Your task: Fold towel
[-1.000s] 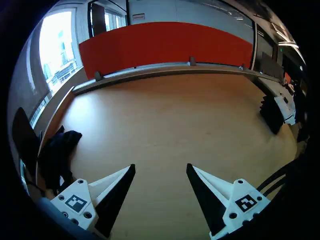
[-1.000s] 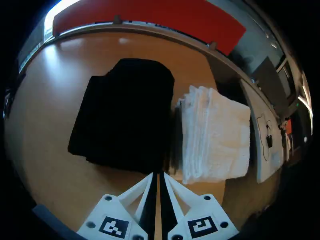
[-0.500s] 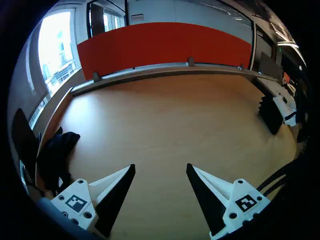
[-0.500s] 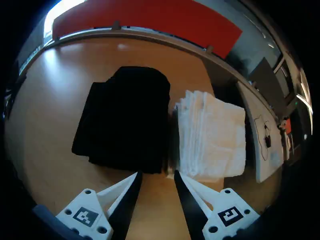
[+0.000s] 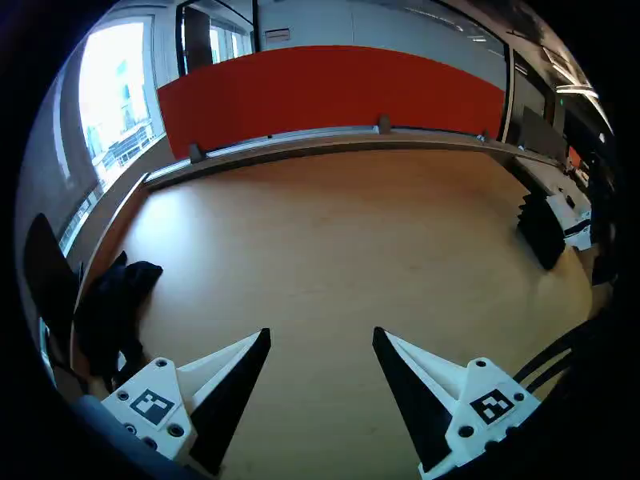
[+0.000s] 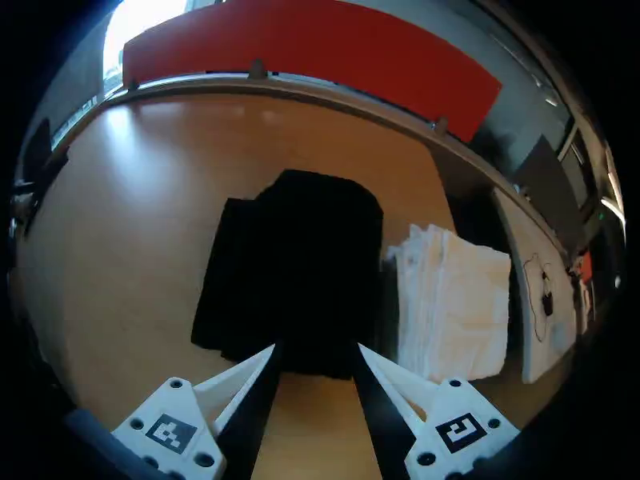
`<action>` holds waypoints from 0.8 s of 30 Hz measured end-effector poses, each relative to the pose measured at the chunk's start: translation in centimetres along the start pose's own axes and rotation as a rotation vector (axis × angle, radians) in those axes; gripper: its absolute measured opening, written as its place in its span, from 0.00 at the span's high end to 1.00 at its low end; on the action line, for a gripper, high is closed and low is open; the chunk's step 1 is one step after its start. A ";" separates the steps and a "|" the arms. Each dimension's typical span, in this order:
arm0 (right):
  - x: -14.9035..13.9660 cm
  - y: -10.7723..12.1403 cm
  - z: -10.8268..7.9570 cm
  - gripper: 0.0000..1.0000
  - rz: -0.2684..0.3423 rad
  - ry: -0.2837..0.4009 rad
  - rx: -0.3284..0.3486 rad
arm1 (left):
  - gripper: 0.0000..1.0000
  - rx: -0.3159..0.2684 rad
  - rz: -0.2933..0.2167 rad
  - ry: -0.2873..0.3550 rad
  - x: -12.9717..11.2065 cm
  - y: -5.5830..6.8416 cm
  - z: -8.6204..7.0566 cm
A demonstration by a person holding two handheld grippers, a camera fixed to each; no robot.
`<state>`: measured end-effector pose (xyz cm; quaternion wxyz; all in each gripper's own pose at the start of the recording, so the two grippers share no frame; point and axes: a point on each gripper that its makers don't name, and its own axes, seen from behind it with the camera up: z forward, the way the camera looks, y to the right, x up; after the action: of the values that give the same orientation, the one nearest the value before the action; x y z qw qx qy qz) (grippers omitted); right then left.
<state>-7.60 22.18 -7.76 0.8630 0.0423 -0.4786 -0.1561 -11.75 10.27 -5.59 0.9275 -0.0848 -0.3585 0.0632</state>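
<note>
Two folded stacks, black towels (image 6: 296, 272) and white towels (image 6: 456, 312), are lying side by side on the table (image 6: 120, 240); we are holding the right gripper (image 6: 317, 346) spread open at the black stack's near edge, likely lining up a grab, left gripper (image 5: 320, 331) hovering open, well apart

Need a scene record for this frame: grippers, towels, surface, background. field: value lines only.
surface: wooden table
left: left gripper open, holding nothing, over bare tabletop
right: right gripper open, holding nothing, aimed at the near edge of the black stack; contact cannot be told
towels_1: black towel stack, folded, lying flat on the table
towels_2: white towel stack, folded, beside the black one, on its right in the right gripper view
background: red partition along the table's far edge
other: dark cloth at the table's left edge
</note>
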 end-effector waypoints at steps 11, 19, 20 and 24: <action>2.5 -4.6 1.3 0.39 -0.011 0.035 0.078 | 0.05 0.013 -0.010 -0.002 -0.5 -0.8 -0.4; 3.2 -7.2 2.1 0.39 -0.046 0.037 0.111 | 0.05 0.021 -0.016 -0.004 -0.8 -1.3 -0.7; 3.2 -7.4 2.2 0.39 -0.051 0.036 0.112 | 0.05 0.022 -0.017 -0.003 -0.8 -1.4 -0.8; 3.3 -7.7 2.5 0.39 -0.058 0.036 0.113 | 0.05 0.025 -0.018 -0.003 -0.9 -1.6 -1.0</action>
<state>-9.81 14.04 -5.45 0.8628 0.1076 -0.4696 -0.1530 -11.69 8.40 -6.57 0.9285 -0.0700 -0.3599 0.0594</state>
